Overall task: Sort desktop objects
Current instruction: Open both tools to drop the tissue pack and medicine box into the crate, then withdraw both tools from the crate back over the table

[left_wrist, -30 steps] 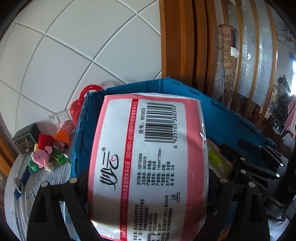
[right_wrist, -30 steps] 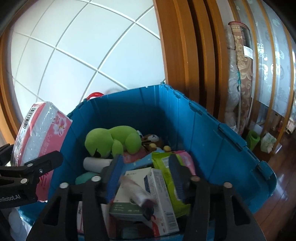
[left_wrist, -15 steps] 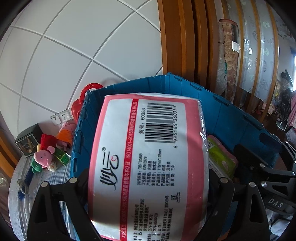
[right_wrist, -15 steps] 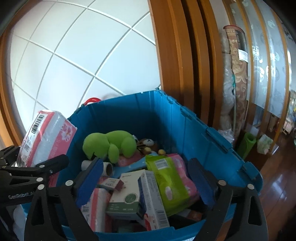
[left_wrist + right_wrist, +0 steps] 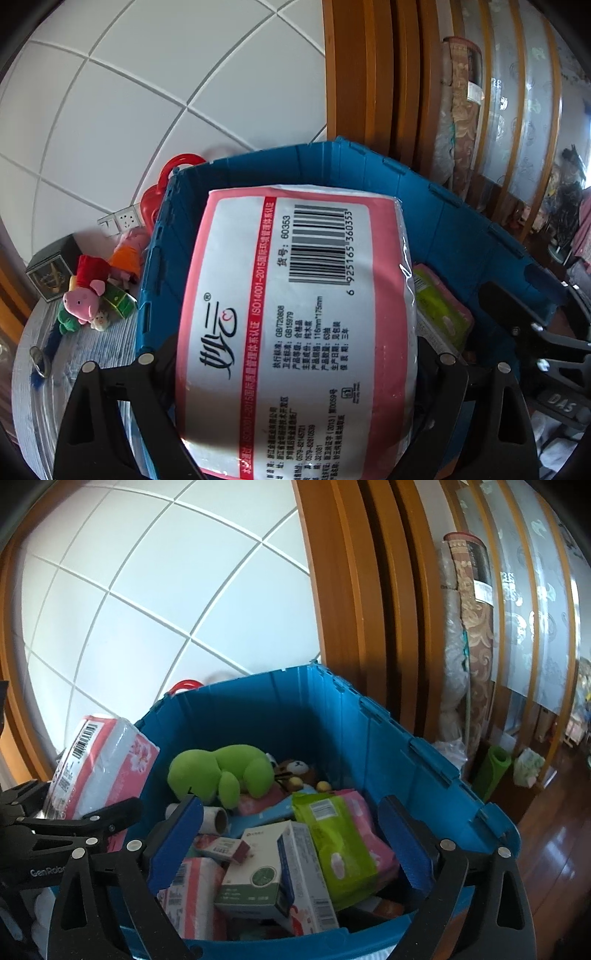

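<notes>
The left gripper (image 5: 295,373) clamps a pink-and-white tissue pack (image 5: 295,314) between its spread fingers, holding it barcode-up over the left rim of the blue storage crate (image 5: 406,738). The right gripper (image 5: 291,834) hangs above the crate with its blue-padded jaws having just been opening, now wide and with nothing gripped between them. Below it lie a green plush toy (image 5: 221,771), a white-and-green carton (image 5: 258,871) and a green wipes packet (image 5: 340,842).
</notes>
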A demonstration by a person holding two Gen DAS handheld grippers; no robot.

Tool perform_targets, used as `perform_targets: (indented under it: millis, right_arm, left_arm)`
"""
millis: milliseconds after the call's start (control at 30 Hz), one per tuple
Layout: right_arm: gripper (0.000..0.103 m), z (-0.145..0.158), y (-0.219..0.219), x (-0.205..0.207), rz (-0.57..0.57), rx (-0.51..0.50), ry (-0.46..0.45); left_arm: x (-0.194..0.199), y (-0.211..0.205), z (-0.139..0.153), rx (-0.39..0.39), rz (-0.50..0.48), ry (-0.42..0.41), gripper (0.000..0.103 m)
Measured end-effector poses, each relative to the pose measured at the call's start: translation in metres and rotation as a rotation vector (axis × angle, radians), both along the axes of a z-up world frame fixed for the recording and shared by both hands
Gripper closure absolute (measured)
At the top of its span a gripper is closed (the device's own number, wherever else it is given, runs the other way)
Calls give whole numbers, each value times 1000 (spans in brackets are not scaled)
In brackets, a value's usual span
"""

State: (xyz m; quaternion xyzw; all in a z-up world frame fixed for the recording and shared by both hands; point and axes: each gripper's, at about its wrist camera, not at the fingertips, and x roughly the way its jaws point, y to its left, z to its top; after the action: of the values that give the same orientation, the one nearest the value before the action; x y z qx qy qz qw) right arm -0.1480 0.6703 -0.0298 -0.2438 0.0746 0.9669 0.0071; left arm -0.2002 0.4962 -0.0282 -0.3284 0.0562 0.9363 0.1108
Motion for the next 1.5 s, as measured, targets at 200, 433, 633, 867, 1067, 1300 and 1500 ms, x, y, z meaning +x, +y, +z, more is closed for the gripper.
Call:
perform_targets:
  millis: [200,433,633,867,1067,1300,1500]
  right_arm:
    - [6,4,2,5,-1,-1,18]
    - [5,7,5,7,-6,1,23]
    - [5,9,0,7,1,10,25]
    - [5,12,-12,8,19,22,33]
    - [5,17,-34,8,49,36,39]
    - [0,27,-86,10,129,56,70]
    - [0,37,-155,8,202,91,96]
  left_arm:
    - [5,11,1,-73,0,41,6]
    - [13,7,13,-61,15,78,6]
    - [13,-2,13,-40,28,70,6]
    - [20,-21,19,-12,50,80,6]
    - [30,-53,23,26,80,86,6]
    - [42,-129,23,89,176,95,6]
    - [46,-225,8,157,296,70,6]
